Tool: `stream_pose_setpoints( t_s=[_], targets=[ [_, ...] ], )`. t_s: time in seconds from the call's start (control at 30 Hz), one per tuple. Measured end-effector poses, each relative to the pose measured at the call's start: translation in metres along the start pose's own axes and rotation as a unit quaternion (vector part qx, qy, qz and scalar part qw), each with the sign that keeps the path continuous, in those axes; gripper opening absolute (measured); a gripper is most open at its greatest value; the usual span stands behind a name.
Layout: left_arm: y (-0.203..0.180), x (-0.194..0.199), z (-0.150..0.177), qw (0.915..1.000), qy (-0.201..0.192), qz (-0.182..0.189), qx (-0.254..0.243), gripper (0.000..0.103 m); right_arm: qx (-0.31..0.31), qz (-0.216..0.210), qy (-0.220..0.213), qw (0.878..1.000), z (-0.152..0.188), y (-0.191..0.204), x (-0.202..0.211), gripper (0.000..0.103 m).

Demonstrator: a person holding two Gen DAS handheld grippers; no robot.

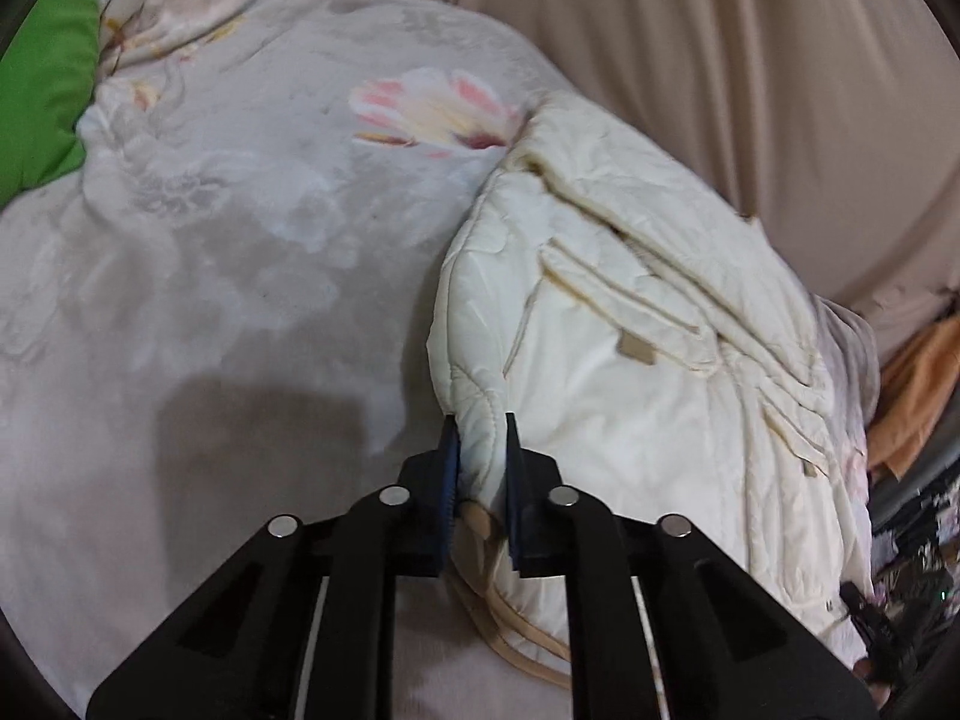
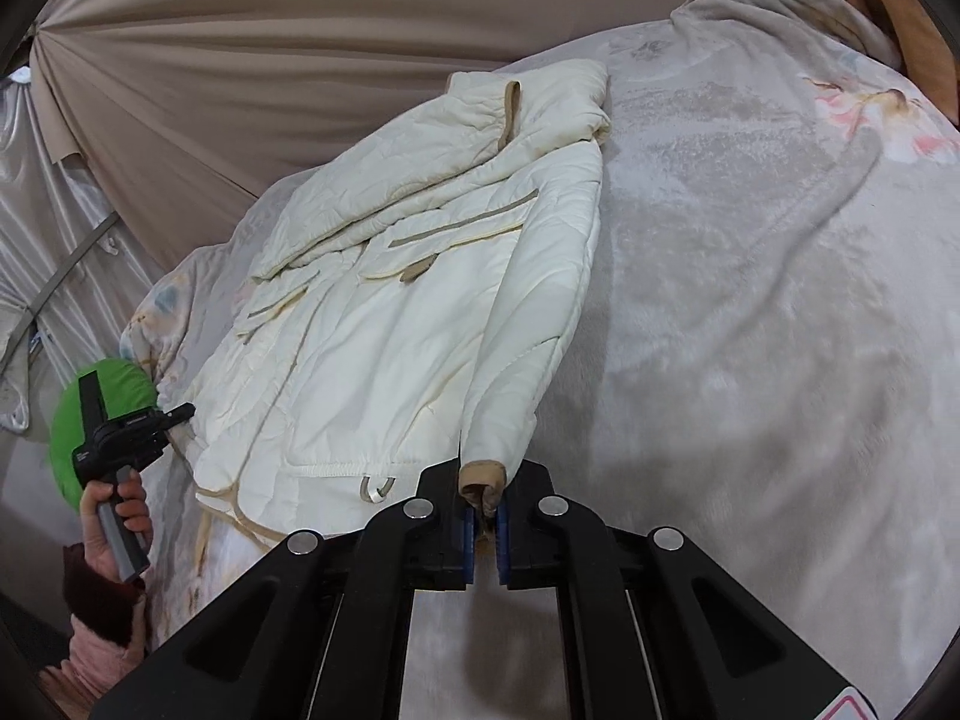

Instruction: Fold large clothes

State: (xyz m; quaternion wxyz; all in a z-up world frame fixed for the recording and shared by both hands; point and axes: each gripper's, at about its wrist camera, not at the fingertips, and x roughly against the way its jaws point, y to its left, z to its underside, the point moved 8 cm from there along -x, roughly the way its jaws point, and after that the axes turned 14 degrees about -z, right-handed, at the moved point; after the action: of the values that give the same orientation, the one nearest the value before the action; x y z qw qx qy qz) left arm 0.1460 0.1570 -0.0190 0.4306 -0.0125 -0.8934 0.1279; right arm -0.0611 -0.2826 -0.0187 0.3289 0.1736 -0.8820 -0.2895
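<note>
Cream quilted jacket [image 2: 384, 300], one only, lies mid-frame on the floral blanket [image 2: 750, 300]. In the left wrist view, my left gripper [image 1: 480, 438] pinches its hem [image 1: 480, 450], low centre. My right gripper [image 2: 483, 510] is pressed together on the tan cuff [image 2: 483, 477] of one sleeve [image 2: 540, 300]. I'd carry both corners over together, keeping the cloth taut. Two grippers, one green cushion [image 2: 102, 396].
</note>
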Motion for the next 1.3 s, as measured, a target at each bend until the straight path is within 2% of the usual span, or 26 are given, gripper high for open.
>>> stream_pose_setpoints(
  t_s=[0.13, 0.27, 0.37, 0.47, 0.53, 0.67, 0.77, 0.9, 1.0, 1.17, 1.3],
  targets=[
    [0.004, 0.058, 0.018, 0.9984, -0.010, 0.055, -0.012, 0.008, 0.000, 0.008, -0.009, 1.000, 0.024, 0.003, 0.042, 0.005],
    [0.006, 0.127, 0.038, 0.9919, -0.027, 0.124, -0.005, 0.008, 0.019, 0.017, -0.031, 0.999, 0.040, 0.019, 0.093, 0.005],
    [0.003, 0.174, 0.035, 0.9840, -0.072, 0.162, 0.011, 0.008, 0.064, 0.001, -0.076, 0.995, 0.033, 0.054, 0.138, 0.005],
    [-0.003, 0.207, 0.017, 0.9765, -0.125, 0.175, 0.012, 0.008, 0.100, -0.036, -0.123, 0.987, 0.012, 0.087, 0.166, 0.005],
    [-0.011, 0.212, 0.001, 0.9738, -0.147, 0.173, 0.006, 0.008, 0.113, -0.053, -0.145, 0.982, -0.008, 0.095, 0.170, 0.005],
    [-0.036, 0.185, -0.038, 0.9778, -0.152, 0.144, -0.010, 0.008, 0.097, -0.057, -0.161, 0.981, -0.062, 0.072, 0.143, 0.005],
    [-0.059, 0.134, -0.070, 0.9864, -0.142, 0.077, -0.031, 0.008, 0.044, -0.060, -0.142, 0.987, -0.105, 0.040, 0.097, 0.005],
    [-0.088, 0.051, -0.103, 0.9908, -0.121, -0.016, -0.058, 0.008, 0.019, -0.013, -0.103, 0.994, -0.142, 0.004, 0.026, 0.005],
    [-0.098, -0.004, -0.109, 0.9907, -0.096, -0.062, -0.074, 0.008, -0.008, 0.024, -0.071, 0.997, -0.155, -0.031, -0.027, 0.005],
    [-0.098, -0.076, -0.102, 0.9920, -0.044, -0.084, -0.083, 0.010, -0.049, 0.045, -0.036, 0.997, -0.154, -0.075, -0.083, 0.005],
    [-0.097, -0.106, -0.095, 0.9919, -0.036, -0.086, -0.087, 0.012, -0.038, 0.058, -0.029, 0.997, -0.150, -0.083, -0.098, 0.004]
  ],
)
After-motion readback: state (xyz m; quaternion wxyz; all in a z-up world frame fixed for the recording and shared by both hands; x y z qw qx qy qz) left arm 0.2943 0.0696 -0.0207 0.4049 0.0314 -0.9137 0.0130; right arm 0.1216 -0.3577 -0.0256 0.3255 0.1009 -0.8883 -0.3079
